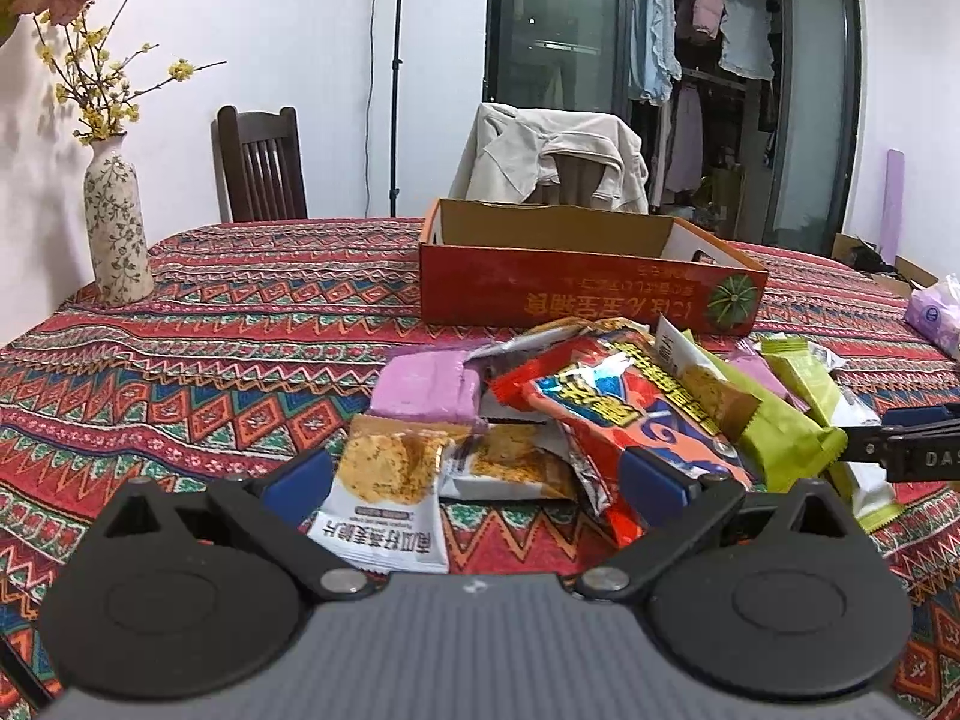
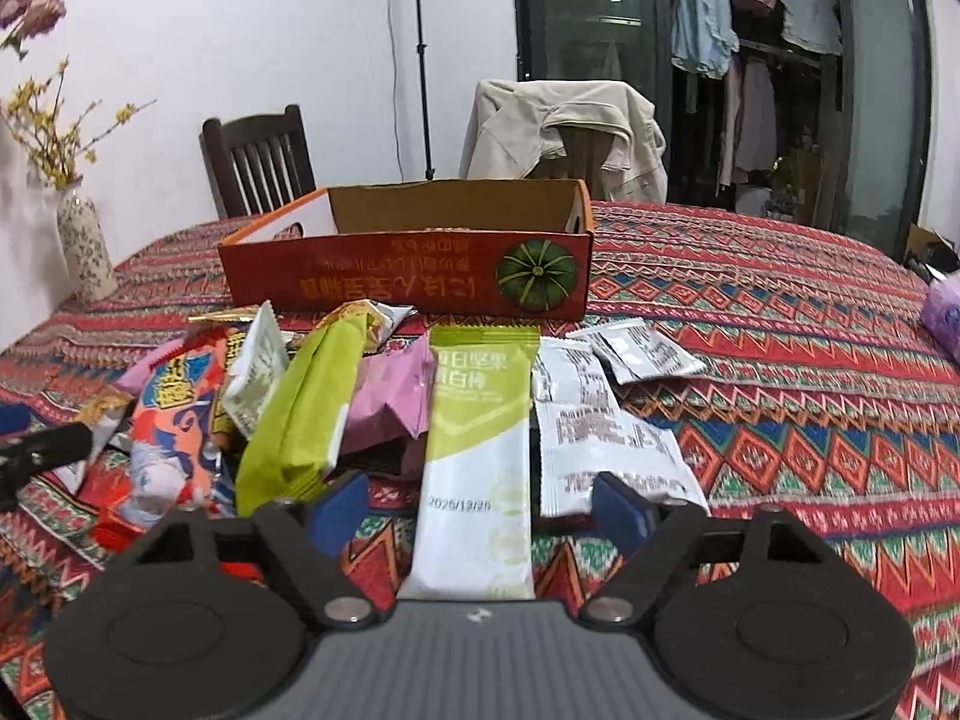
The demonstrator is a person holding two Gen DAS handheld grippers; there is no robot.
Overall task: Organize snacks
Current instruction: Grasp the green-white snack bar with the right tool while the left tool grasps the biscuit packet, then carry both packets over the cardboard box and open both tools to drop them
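Observation:
An open red cardboard box stands on the table behind a pile of snack packets. My left gripper is open, its blue pads on either side of a white cracker packet and beside a red packet. A purple bar and a green packet lie in the pile. My right gripper is open, straddling a green-and-white bar. A lime packet, a pink packet and white sachets lie around it.
The table wears a red patterned cloth. A flowered vase stands at the far left. Two chairs, one draped with a beige jacket, stand behind the table. A purple tissue pack lies at the right edge.

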